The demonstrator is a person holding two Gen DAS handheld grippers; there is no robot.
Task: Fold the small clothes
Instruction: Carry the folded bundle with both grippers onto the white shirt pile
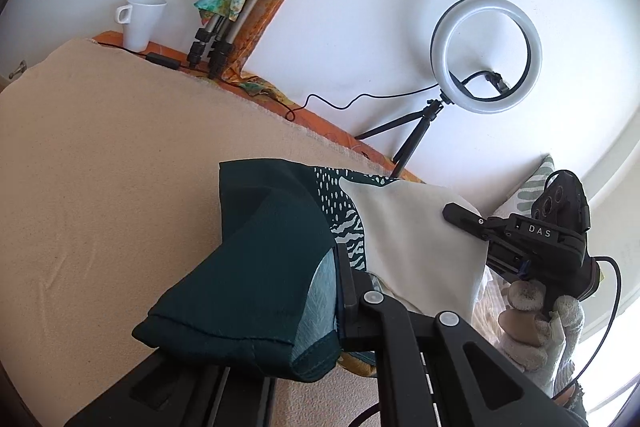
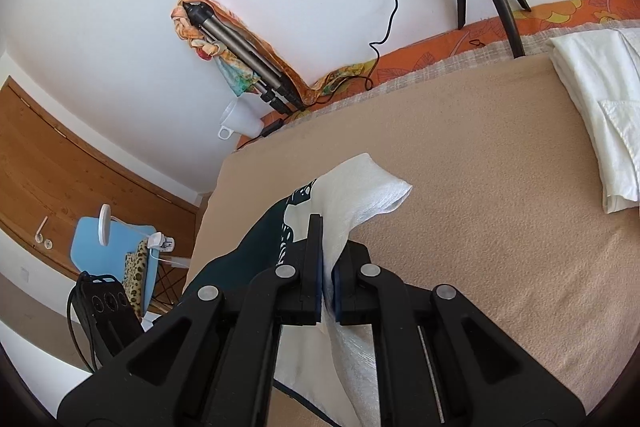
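Both tools, left [image 1: 348,291] and right [image 2: 327,291], clamp the green-and-white garment [image 1: 248,267] aloft; next, lay it folded onto the desk [image 2: 480,211].

Dark-green and white patterned garment [image 1: 256,267], apparently part-folded, lifted above beige surface

A dark green and white patterned cloth garment [image 1: 256,267] hangs over the beige padded bench [image 1: 100,167] at lower centre of the left wrist view. A white ceramic mug [image 1: 141,21] stands at upper left, a round ring light on a black tripod [image 1: 486,53] at upper right. In the right wrist view, folded white cloths [image 2: 596,99] lie on the bench at right.
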